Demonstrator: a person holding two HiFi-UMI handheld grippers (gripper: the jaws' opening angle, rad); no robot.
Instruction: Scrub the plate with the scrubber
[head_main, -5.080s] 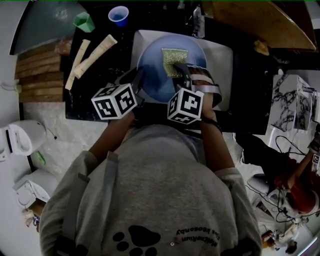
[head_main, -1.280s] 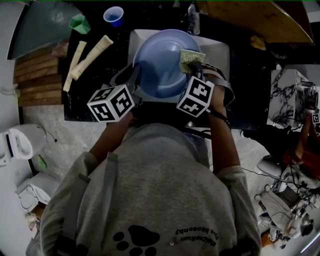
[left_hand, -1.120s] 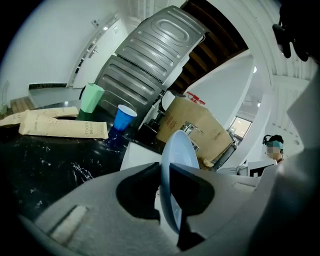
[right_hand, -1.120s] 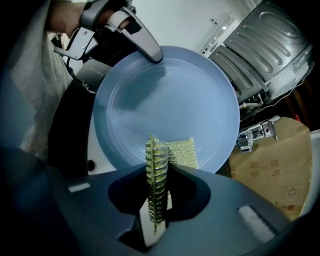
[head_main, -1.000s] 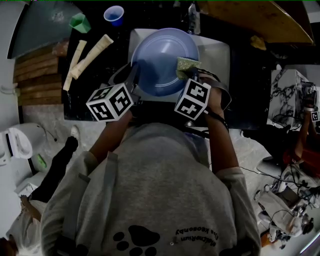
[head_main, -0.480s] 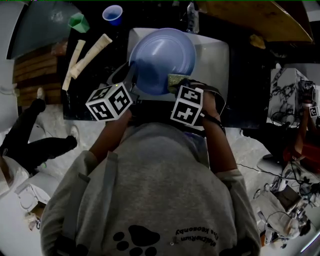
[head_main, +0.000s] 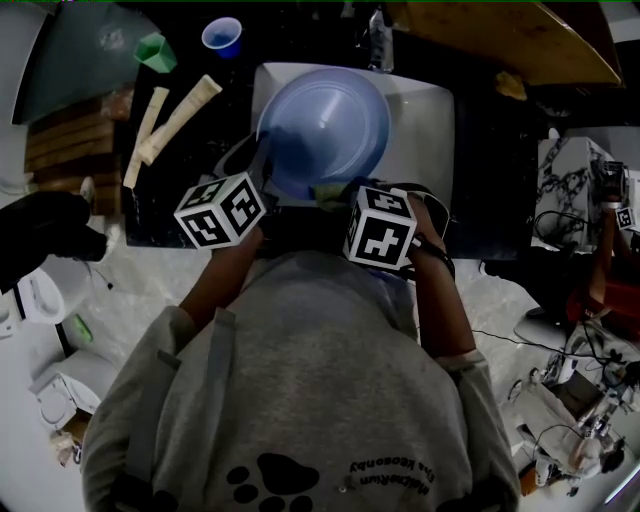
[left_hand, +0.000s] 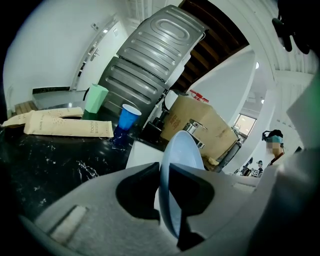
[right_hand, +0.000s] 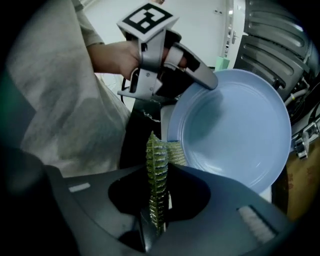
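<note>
Scrubber (right_hand: 156, 150): a thin green-gold mesh pad, pinched edge-on between the closed-down jaws of your right gripper (right_hand: 157, 171), at the near edge of the sink (head_main: 428, 120). Its free end lies just beside the near rim of the plate (head_main: 325, 125); contact with the plate's face cannot be confirmed.

Your left gripper (left_hand: 164, 168) has its jaws drawn narrow onto the plate's rim, toward the sink's near left corner. It carries the plate tilted over the basin, hollow face turned toward your right gripper.

Handling, as judged: the plate looks stiff and smooth, and likely slippery under a rim-only pinch. Scrubbing pressure far from that hold will tend to lever it round. Seat the rim deep between the pads and press close to the hold where you can. The scrubber looks soft and light and will fold under load, so hold it well in and leave only a short free end to work with.

Beyond the plate, the faucet (head_main: 378, 40) stands at the sink's far edge. Left of the sink, on the dark counter, lie two paper sleeves (head_main: 175, 105). Further back on that side stand a green cup (head_main: 155, 48) and a blue cup (head_main: 221, 36).
</note>
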